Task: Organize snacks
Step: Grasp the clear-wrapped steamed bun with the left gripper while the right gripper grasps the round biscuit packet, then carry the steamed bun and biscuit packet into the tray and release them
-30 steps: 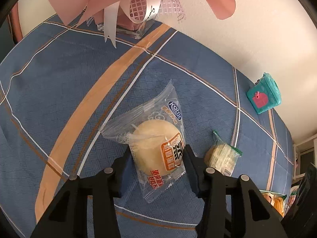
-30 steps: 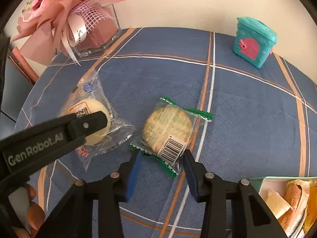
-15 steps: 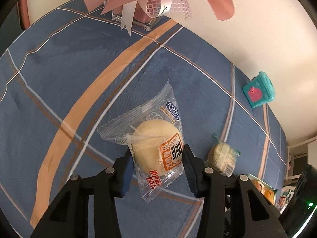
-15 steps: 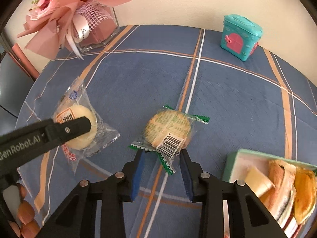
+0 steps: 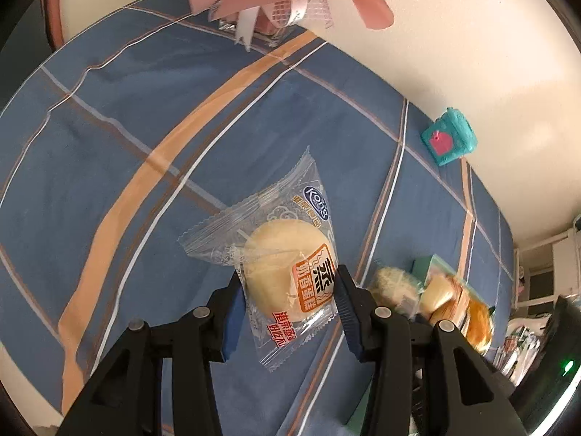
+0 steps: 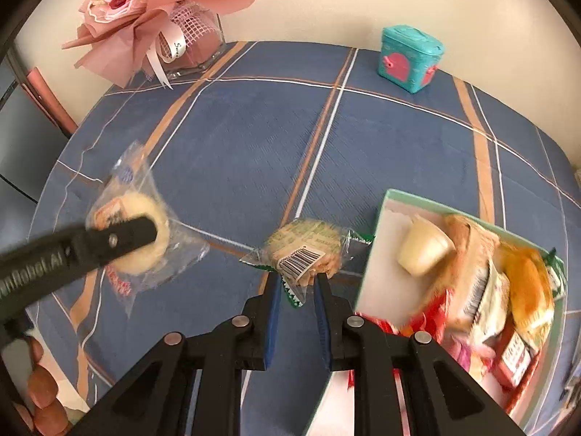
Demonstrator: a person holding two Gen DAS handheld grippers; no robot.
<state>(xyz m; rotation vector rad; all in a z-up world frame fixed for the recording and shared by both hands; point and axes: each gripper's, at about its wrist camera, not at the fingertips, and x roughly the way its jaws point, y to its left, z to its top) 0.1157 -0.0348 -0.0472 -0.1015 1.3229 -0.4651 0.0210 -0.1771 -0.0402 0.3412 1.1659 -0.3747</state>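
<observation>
My left gripper (image 5: 287,290) is shut on a clear-wrapped round steamed cake (image 5: 283,272) and holds it above the blue plaid tablecloth; the cake also shows in the right wrist view (image 6: 138,232). My right gripper (image 6: 297,283) is shut on a green-edged round cracker pack (image 6: 308,250), lifted beside a green tray (image 6: 381,210) that holds several snacks. The cracker pack (image 5: 394,287) and the tray (image 5: 425,265) show blurred in the left wrist view, to the right of the cake.
A pink bouquet in a glass vase (image 6: 156,25) stands at the back left. A teal toy box (image 6: 410,56) stands at the back near the wall. The table edge runs along the left.
Both grippers have lifted their snacks off the cloth. The right gripper has carried the cracker pack to the right, up to the tray's edge. The left has raised the cake.
</observation>
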